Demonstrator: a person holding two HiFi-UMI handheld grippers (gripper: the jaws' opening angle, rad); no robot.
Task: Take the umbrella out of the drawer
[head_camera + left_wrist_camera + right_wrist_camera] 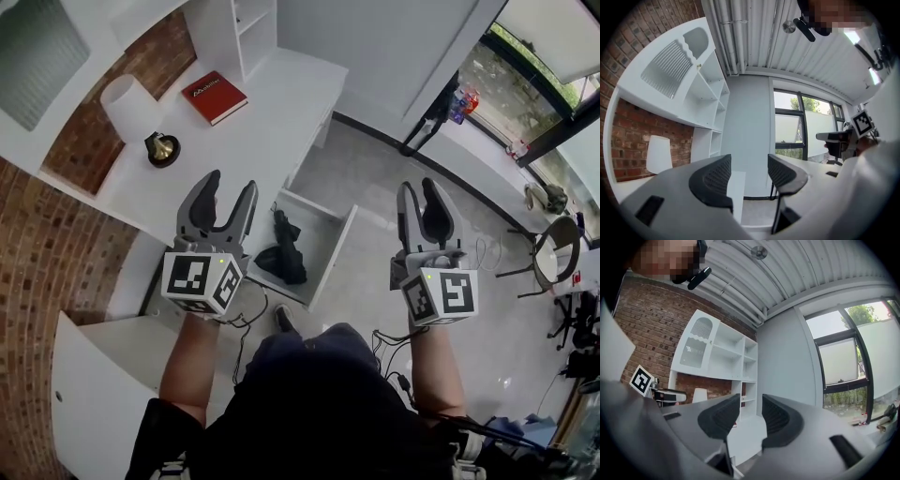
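Note:
A black folded umbrella (284, 251) lies in the open white drawer (341, 246) pulled out from under the desk, seen in the head view. My left gripper (232, 182) is held level above the desk's edge, just left of the drawer, open and empty. My right gripper (418, 184) hovers over the grey floor to the right of the drawer, also open with nothing in it. In the left gripper view the left gripper (749, 168) shows a clear gap, with wall and window beyond. In the right gripper view the right gripper (751, 411) faces the white shelves with a narrower clear gap.
The white desk (272, 103) carries a red book (214, 97), a white lamp shade (129, 108) and a small brass object (162, 148). A white shelf unit (239, 33) stands behind. A chair (548, 248) and cables (389, 361) are on the floor at right.

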